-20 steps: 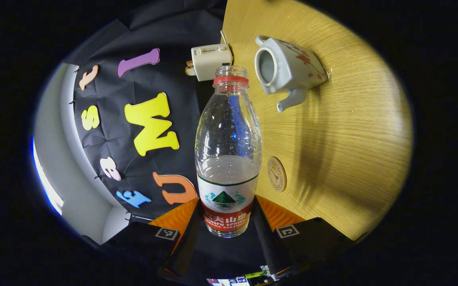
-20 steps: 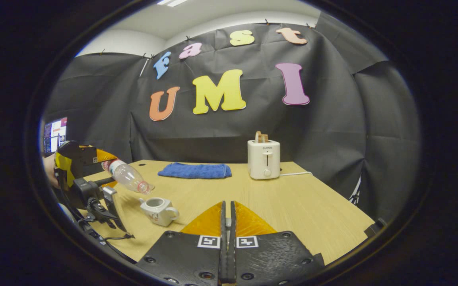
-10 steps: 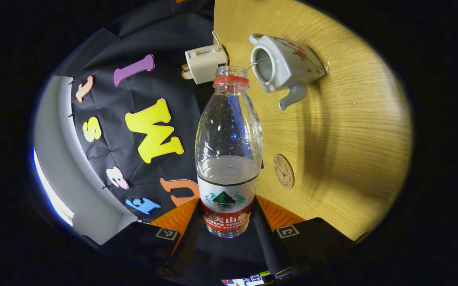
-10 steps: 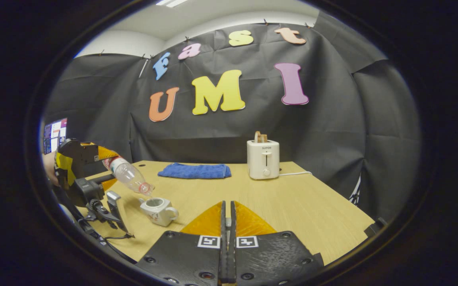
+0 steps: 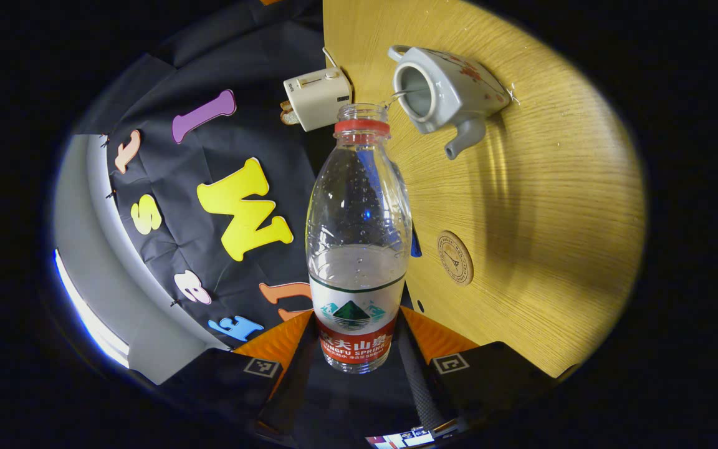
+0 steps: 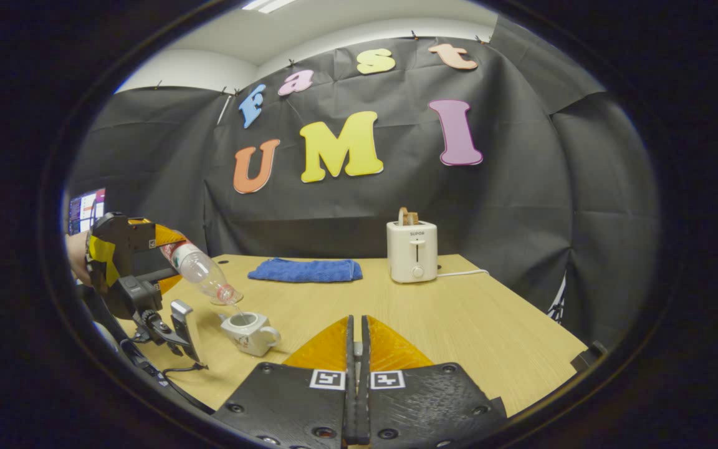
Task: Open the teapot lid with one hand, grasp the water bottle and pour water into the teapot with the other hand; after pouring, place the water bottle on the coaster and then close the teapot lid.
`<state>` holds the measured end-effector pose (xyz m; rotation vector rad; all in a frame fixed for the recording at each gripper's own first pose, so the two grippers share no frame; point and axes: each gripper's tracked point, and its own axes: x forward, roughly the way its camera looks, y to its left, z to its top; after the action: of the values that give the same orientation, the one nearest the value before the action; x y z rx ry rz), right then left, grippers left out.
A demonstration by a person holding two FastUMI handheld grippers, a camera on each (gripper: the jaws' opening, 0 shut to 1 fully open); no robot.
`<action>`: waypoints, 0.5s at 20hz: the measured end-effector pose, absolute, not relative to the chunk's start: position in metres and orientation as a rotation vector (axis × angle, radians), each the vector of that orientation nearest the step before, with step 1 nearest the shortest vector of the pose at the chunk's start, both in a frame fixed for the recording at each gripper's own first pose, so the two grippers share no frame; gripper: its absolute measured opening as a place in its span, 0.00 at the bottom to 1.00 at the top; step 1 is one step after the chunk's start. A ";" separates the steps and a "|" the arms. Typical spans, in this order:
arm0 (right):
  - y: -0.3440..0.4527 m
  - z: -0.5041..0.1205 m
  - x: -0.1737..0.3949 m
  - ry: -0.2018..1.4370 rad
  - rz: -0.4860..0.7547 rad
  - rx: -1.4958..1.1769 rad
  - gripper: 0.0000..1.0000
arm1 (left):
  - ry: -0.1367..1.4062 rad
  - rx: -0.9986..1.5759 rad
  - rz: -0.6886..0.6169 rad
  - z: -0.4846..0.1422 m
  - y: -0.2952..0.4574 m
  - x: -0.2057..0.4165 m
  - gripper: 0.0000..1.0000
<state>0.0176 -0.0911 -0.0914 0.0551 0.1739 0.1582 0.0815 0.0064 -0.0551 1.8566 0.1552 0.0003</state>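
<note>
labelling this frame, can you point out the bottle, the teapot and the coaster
bottle [image 5: 357, 206], left gripper view, on its clear body above the label.
teapot [image 5: 459, 81], left gripper view, on its side wall beside the open mouth.
coaster [image 5: 455, 257], left gripper view, on the middle of its round face.

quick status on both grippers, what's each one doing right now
Left gripper: shut on the water bottle, tipped toward the open teapot.
Right gripper: shut; whether it pinches anything cannot be told.
</note>
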 end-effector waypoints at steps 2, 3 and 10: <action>-0.092 -0.091 0.017 0.173 0.158 0.057 0.00 | 0.155 1.865 0.001 -0.054 0.007 0.083 0.74; -0.093 -0.092 0.018 0.173 0.159 0.058 0.00 | 0.154 1.868 0.002 -0.053 0.007 0.083 0.74; -0.092 -0.091 0.017 0.168 0.167 0.069 0.00 | 0.153 1.918 0.015 -0.051 0.007 0.083 0.74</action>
<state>0.0169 -0.0917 -0.0910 0.0692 0.1685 0.1669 0.0826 0.0069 -0.0511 1.9179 0.1531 0.0147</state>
